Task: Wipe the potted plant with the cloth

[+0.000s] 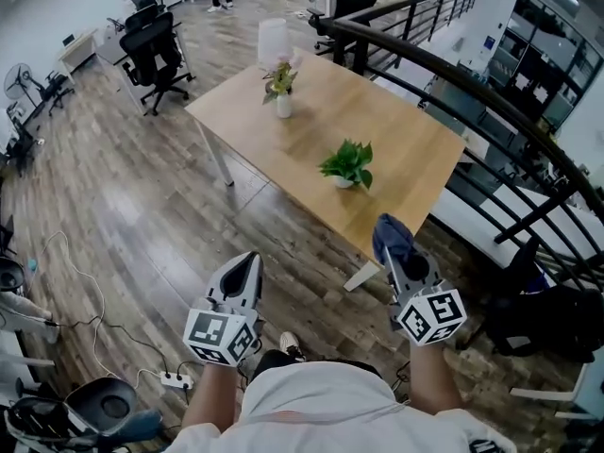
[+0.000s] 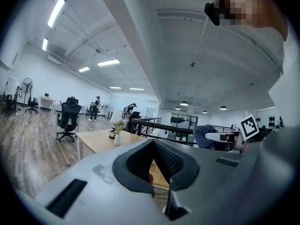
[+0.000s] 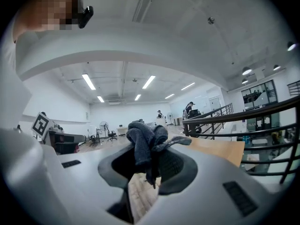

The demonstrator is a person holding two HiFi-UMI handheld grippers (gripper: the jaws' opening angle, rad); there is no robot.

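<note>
Most of your head view is plank flooring point(image 1: 123, 187), and on it, beside a dark railing point(image 1: 491, 102), stands the light wooden table point(image 1: 406, 130) you are facing. Both grippers hang near its closest corner. Your left gripper point(image 1: 248, 264) has its jaws pressed together with nothing between them. Your right gripper point(image 1: 404, 270) is clamped on the dark blue-grey cloth point(image 1: 391, 234), which bunches up out of the jaws in a loose wad. On the table, the potted plant point(image 1: 347, 164), leafy green in a small white pot, stands upright toward the near end. It is well apart from a white vase of flowers point(image 1: 281, 91) at the far end. The cloth is near the plant but clearly not touching it. By my reading, you have the cloth in hand, so that part is done, and the wiping itself looks not yet begun. Left to do: bring the cloth over the table to the foliage, perhaps steady the pot with the empty gripper, and wipe the leaves
</note>
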